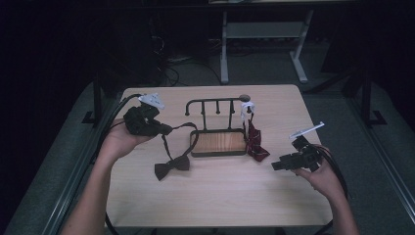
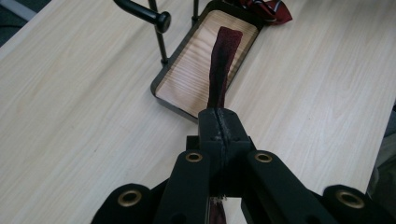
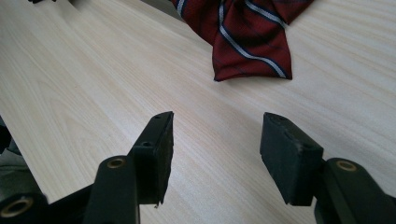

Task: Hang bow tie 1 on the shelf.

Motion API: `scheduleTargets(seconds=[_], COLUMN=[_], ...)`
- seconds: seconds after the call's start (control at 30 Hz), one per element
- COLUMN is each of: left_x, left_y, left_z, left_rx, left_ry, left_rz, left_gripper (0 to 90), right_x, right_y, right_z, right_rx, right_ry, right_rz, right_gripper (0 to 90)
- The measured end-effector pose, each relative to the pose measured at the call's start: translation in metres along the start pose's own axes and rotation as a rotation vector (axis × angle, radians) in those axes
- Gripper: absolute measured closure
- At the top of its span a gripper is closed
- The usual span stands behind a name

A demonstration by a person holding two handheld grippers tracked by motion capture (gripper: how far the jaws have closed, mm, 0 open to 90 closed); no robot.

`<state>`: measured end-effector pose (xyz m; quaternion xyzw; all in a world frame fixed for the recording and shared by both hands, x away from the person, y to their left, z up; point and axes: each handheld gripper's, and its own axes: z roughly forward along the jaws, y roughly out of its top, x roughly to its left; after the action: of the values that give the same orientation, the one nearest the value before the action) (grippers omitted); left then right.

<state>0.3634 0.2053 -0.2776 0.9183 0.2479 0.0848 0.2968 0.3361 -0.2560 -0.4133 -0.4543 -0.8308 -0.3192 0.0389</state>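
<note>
Closest in, the right gripper (image 1: 277, 166) sits low over the surface (image 1: 215, 196) at the right edge, held in the person's right hand (image 1: 320, 178). In the right gripper view its fingers (image 3: 159, 144) stand well apart with only bare wood between them, gripping nothing. Just beyond those fingers lies the striped red bow tie (image 3: 247, 32), flat on the surface.

Over on the left, the left hand (image 1: 117, 142) carries the left gripper (image 1: 169, 129) raised above the surface. Its fingers (image 2: 210, 130) are pressed tight together on the dark strap (image 2: 222, 56), which runs on from the tips over the tray. In the high view that strap loops from the gripper down to the dark bow tie (image 1: 171, 166), which rests on the surface near the tray's left front corner.

Farther back, the wooden tray (image 1: 218, 142) with its black rim sits mid-surface, and the black rack (image 1: 215, 103) rises from its far side. The striped red bow tie (image 1: 254, 142) lies just beside the tray's right end, its strap climbing to a white clip (image 1: 247, 107) at the rack's right end.
</note>
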Motion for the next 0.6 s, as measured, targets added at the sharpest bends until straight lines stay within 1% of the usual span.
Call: scheduleTargets(seconds=[0.07,0.13,0.37,0.53,0.6], left_x=[0.001,0.002,0.01,0.014,0.016], left_y=[0.001,0.003,0.009,0.014,0.017], left_z=[0.0,-0.002,-0.007,-0.009,-0.009], left_rx=[0.007,0.003,-0.021,-0.022,-0.025], left_ry=[0.004,-0.001,-0.026,-0.023,-0.028], left_rz=[0.005,0.005,-0.016,-0.018,-0.024], left_gripper=[90.0,90.0,90.0,90.0,90.0], right_x=[0.0,0.0,0.001,0.0,0.0], right_y=[0.0,0.0,0.0,-0.001,-0.001], right_z=[0.0,-0.001,-0.003,-0.003,-0.003], right_rx=[-0.001,-0.002,-0.007,-0.012,-0.012], right_ry=[0.0,-0.002,-0.004,-0.003,-0.001], right_rz=[-0.003,-0.003,-0.005,-0.004,-0.004], right_gripper=[44.3,44.3,44.3,44.3,44.3])
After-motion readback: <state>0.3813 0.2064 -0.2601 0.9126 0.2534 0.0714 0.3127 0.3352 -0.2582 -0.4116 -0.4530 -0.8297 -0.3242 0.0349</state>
